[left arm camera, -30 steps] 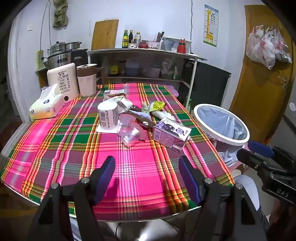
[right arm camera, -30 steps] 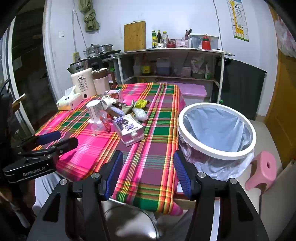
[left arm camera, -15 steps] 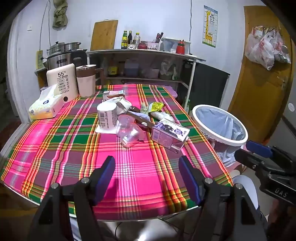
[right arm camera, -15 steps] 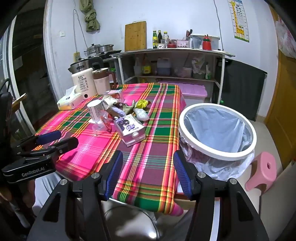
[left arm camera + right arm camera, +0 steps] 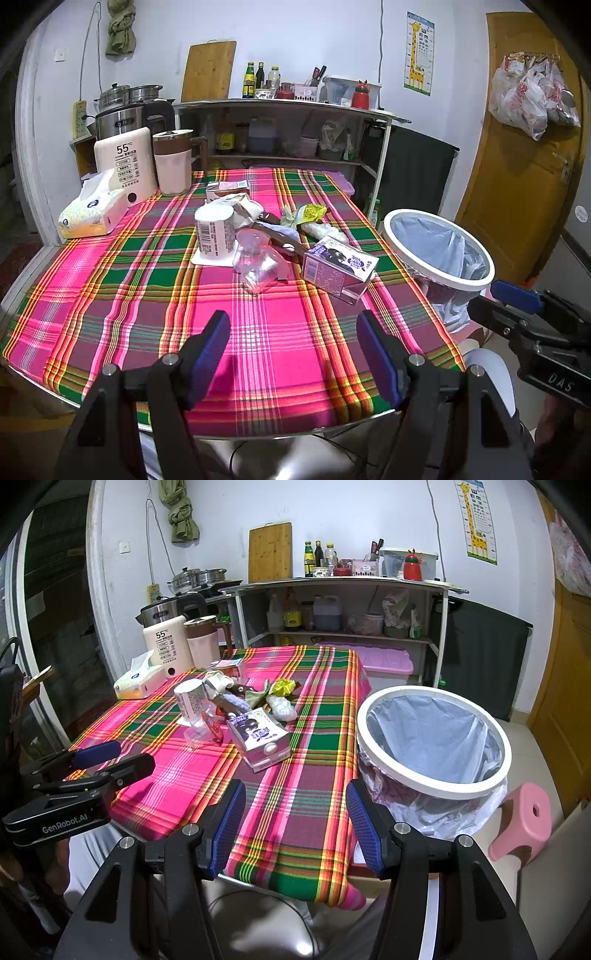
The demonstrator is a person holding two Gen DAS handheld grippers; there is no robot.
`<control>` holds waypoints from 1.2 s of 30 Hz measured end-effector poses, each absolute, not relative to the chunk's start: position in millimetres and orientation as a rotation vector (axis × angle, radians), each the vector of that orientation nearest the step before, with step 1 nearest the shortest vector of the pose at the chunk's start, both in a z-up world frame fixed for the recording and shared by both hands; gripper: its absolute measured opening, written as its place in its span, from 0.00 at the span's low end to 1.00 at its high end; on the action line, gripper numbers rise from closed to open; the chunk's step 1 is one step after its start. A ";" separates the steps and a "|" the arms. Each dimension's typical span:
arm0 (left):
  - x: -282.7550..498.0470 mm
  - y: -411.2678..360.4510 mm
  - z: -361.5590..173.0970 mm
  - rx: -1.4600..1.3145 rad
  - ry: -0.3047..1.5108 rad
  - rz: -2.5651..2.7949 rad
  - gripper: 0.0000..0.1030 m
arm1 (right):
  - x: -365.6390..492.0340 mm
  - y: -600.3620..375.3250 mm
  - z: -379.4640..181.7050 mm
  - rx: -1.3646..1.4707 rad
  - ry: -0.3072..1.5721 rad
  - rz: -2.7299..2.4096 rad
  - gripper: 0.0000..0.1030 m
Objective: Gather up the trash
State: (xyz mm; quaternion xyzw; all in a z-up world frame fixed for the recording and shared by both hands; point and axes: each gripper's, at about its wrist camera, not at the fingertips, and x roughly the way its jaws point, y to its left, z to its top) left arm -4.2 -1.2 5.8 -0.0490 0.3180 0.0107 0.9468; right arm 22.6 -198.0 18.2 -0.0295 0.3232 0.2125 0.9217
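Note:
A pile of trash lies mid-table: a purple milk carton (image 5: 338, 269) on its side, a crumpled clear plastic cup (image 5: 258, 264), a white paper cup (image 5: 215, 234) upside down, a yellow-green wrapper (image 5: 310, 213) and crumpled paper. The carton (image 5: 260, 740) also shows in the right wrist view. A white-rimmed bin (image 5: 437, 249) with a blue liner stands right of the table (image 5: 432, 740). My left gripper (image 5: 293, 343) is open and empty over the near table edge. My right gripper (image 5: 295, 821) is open and empty over the near right corner, between carton and bin.
A tissue pack (image 5: 92, 216), a white kettle base marked 55 (image 5: 125, 164) and a pink jug (image 5: 173, 162) stand at the far left of the plaid tablecloth (image 5: 147, 280). A shelf unit (image 5: 295, 133) is behind. A pink stool (image 5: 524, 821) sits by the bin.
Both grippers have drifted slightly; the view of table and bin shifted a little. Both stay open and empty. Nothing on the table moved.

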 end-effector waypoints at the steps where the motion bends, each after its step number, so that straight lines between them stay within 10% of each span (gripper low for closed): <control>1: -4.1 -1.0 5.5 -0.100 0.647 0.021 0.70 | 22.5 -198.1 18.2 -0.061 0.664 0.437 0.56; 36: -7.4 -1.2 7.1 -0.104 0.644 0.020 0.70 | 22.9 -198.6 14.8 -0.062 0.664 0.438 0.56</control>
